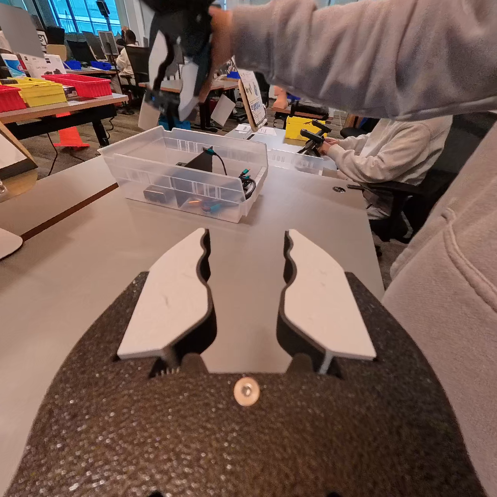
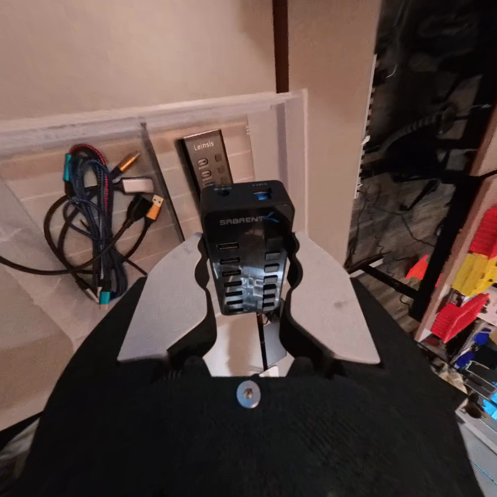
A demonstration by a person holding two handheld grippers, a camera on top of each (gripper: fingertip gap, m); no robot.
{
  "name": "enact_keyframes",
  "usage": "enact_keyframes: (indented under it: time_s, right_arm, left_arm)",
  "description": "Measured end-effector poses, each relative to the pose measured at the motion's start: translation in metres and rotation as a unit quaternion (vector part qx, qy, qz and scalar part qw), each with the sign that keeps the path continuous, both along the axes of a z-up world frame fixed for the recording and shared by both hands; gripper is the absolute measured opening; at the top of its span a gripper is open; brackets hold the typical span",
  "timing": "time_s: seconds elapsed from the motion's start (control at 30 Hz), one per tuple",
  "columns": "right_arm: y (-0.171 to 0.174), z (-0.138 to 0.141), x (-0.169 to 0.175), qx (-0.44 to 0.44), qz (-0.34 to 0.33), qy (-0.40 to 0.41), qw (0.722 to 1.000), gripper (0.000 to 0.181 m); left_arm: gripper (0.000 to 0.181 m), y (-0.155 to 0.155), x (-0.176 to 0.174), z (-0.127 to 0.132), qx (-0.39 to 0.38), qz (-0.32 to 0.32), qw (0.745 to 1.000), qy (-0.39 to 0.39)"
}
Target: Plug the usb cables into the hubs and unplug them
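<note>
My left gripper (image 1: 246, 234) is open and empty, low over the grey table (image 1: 80, 269), pointing at a clear plastic bin (image 1: 134, 166). The bin holds USB cables (image 1: 247, 185) and dark hub-like items. My right gripper (image 2: 247, 236) is shut on a black multi-port USB hub (image 2: 247, 258), held above the bin (image 2: 215, 107). Below it in the bin lie a grey hub (image 2: 209, 158) and, in the left compartment, a tangled bundle of cables (image 2: 88, 220). In the left wrist view the right gripper (image 1: 166, 107) shows blurred, high above the bin, with the hub (image 1: 158, 100).
A grey sleeve (image 1: 349, 53) crosses the top of the left wrist view. Red and yellow bins (image 1: 40, 91) stand on a table at left, by an orange cone (image 1: 71, 137). Another person (image 1: 376, 156) sits at the far right. The table edge runs along the right.
</note>
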State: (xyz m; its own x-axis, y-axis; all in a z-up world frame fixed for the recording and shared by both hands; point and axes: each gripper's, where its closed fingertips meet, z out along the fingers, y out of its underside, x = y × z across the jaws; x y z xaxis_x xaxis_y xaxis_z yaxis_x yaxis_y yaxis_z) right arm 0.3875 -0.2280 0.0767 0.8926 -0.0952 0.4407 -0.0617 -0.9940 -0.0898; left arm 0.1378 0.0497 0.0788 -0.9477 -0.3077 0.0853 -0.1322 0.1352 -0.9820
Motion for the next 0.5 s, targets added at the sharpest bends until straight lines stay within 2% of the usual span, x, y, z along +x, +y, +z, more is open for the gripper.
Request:
enact_keyframes:
  time_s: [0.17, 0.3, 0.37, 0.5]
  right_arm:
    - [0.008, -0.081, 0.026, -0.04, -0.009, 0.092, 0.995, 0.058]
    - [0.022, -0.125, 0.025, -0.058, 0.013, 0.164, 0.985, 0.058]
    - [0.024, -0.137, 0.026, -0.07, 0.024, 0.176, 0.982, 0.058]
    - [0.024, -0.137, 0.026, -0.071, 0.033, 0.189, 0.979, 0.058]
  left_arm:
    - [0.052, 0.009, 0.002, -0.002, 0.011, 0.019, 1.0, 0.005]
    - [0.052, 0.02, 0.005, -0.006, 0.02, 0.04, 0.999, 0.01]
    - [0.052, 0.026, 0.006, -0.007, 0.023, 0.049, 0.998, 0.012]
    - [0.052, 0.034, 0.012, -0.011, 0.022, 0.068, 0.997, 0.021]
